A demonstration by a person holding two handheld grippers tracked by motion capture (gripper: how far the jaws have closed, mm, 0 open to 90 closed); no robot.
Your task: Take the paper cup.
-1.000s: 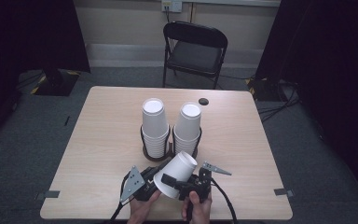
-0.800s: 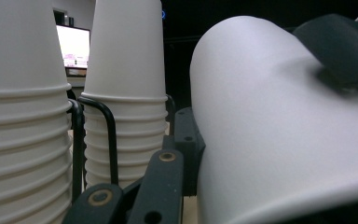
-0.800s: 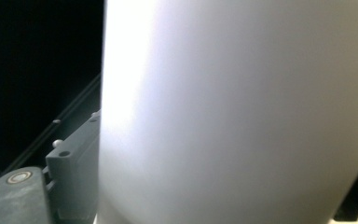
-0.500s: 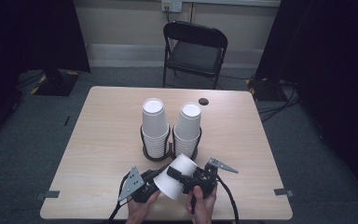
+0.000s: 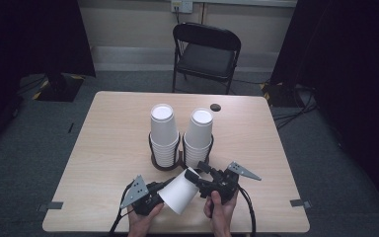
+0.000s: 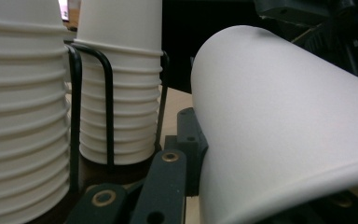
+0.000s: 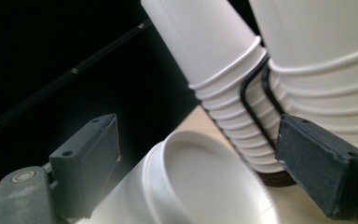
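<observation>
A white paper cup [image 5: 179,192] lies tilted between both grippers above the table's near edge, its base pointing up and right. My left gripper [image 5: 164,194] is shut on the cup's wide end; in the left gripper view the cup wall [image 6: 279,126] presses against the left jaw. My right gripper [image 5: 201,177] stands open around the cup's base [image 7: 200,172], with a gap showing at the right pad [image 7: 319,163]. Just beyond them, two stacks of white cups [image 5: 163,133] [image 5: 198,136] stand in a black wire holder [image 5: 180,161].
The stacks loom close in the left gripper view [image 6: 23,116] and the right gripper view [image 7: 321,56]. A small dark round thing [image 5: 215,107] lies on the table [image 5: 108,143] behind the stacks. A folding chair [image 5: 205,52] stands past the far edge.
The cup has dropped lower and tipped further toward the left gripper. The right gripper passed over the cup and now sits to the right, at its base end.
</observation>
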